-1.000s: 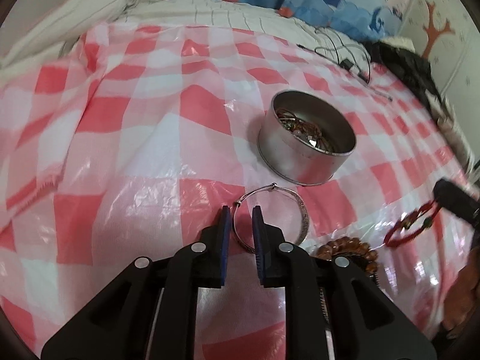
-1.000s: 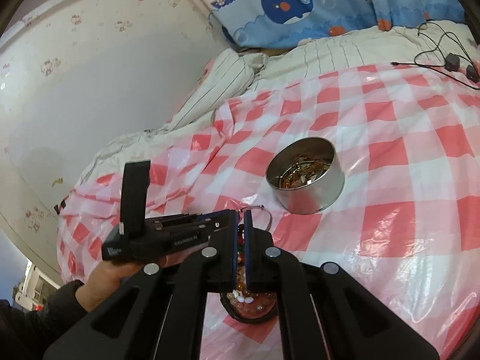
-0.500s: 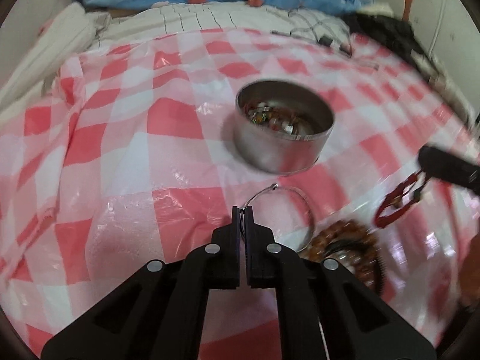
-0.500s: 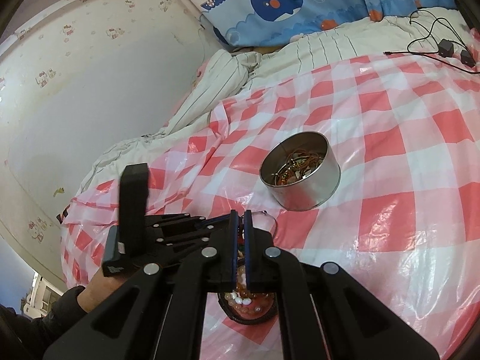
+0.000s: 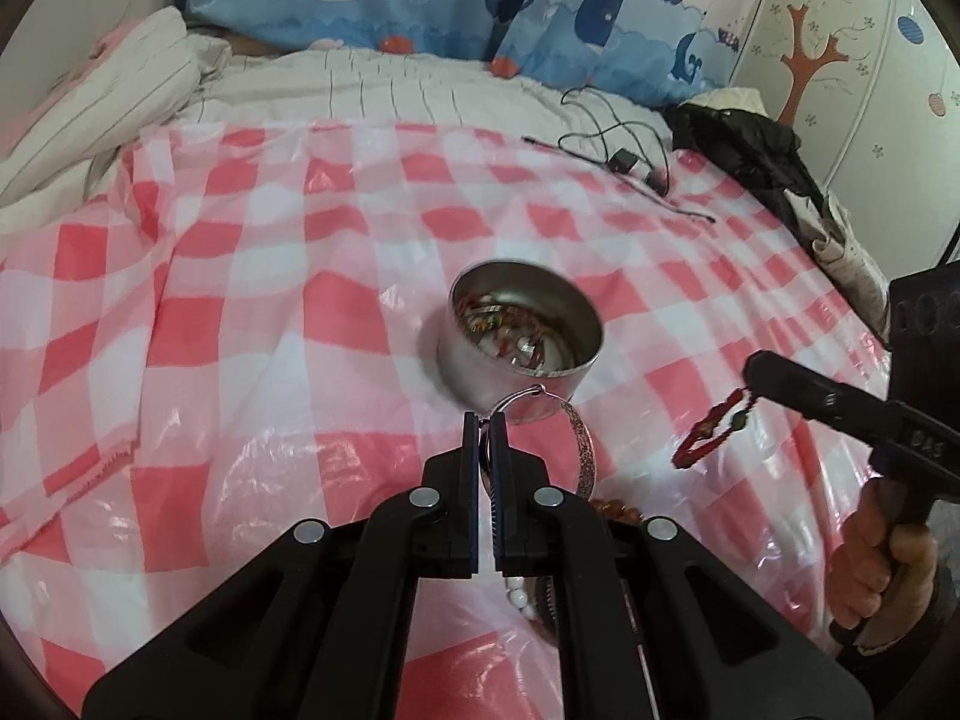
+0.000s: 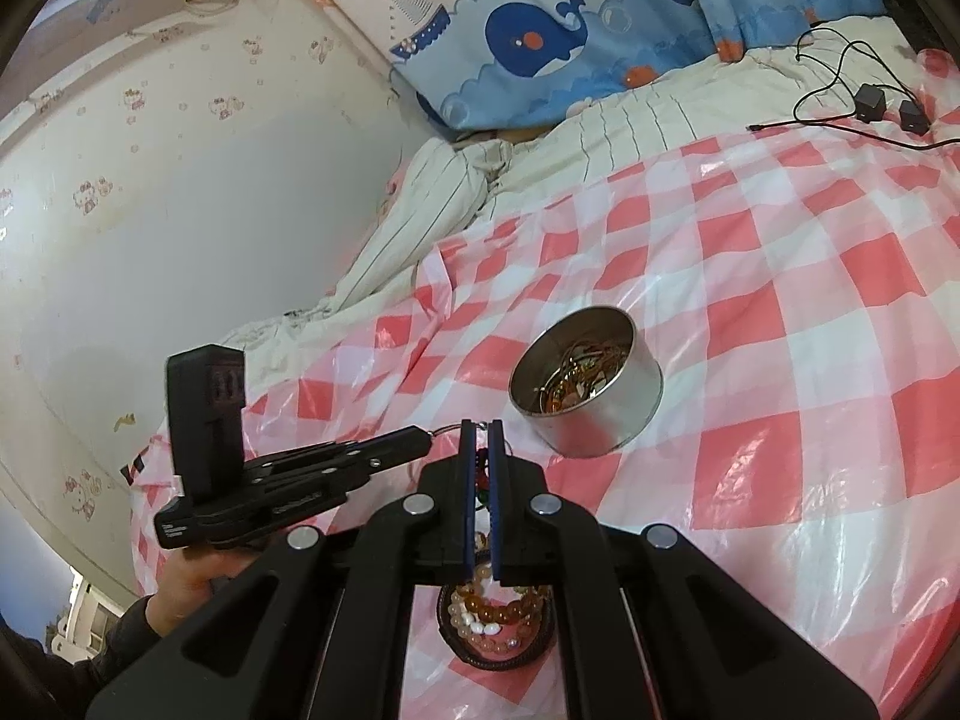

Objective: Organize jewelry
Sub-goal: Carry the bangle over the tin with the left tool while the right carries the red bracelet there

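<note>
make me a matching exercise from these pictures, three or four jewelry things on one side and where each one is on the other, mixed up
Things:
1. silver bangle
2. red cord bracelet
3. bead bracelets
4. metal tin

Places:
A. lying in a heap on the checked cloth, below the grippers
B. standing open on the cloth with jewelry inside
C. pinched in the left gripper
D. hanging from the right gripper

Pairs: 1-C, 2-D, 3-A, 4-B

Both wrist views near, angled down (sharing tin).
</note>
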Demonstrator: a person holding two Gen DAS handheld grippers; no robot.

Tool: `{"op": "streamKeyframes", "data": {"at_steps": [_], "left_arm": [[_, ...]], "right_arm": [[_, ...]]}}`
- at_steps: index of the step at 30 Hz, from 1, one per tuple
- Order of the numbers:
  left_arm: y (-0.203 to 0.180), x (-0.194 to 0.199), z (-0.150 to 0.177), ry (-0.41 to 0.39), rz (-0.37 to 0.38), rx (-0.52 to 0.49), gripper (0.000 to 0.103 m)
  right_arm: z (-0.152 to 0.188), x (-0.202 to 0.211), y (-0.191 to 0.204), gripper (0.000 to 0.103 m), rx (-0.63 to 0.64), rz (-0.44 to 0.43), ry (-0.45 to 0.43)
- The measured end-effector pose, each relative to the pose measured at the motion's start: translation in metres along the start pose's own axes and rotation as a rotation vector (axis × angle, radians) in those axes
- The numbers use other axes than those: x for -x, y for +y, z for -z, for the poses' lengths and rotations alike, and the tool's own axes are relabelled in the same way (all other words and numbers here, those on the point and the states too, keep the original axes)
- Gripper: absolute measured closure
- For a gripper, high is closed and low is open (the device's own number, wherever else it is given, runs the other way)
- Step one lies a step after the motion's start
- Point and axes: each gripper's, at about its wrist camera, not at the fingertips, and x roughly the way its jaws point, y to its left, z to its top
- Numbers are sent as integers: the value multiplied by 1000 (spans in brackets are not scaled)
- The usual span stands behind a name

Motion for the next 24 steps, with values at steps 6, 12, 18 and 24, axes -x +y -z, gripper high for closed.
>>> {"op": "streamKeyframes", "data": {"at_steps": [6,12,18,24], "left_arm": [[2,0,-21,-25,1,19,100],[-4,-15,-42,-40,18,25,100],[-11,-58,-61,3,38,18,100],[-4,-76,-61,27,-34,-17,83]], "right_arm": [[-19,-1,0,99,-1,6,-25],[-41,-10,1,99,25,27,-28],[-59,-32,3,99,72,61,-6],[-68,-74,-1,99,111,118,74]]}}
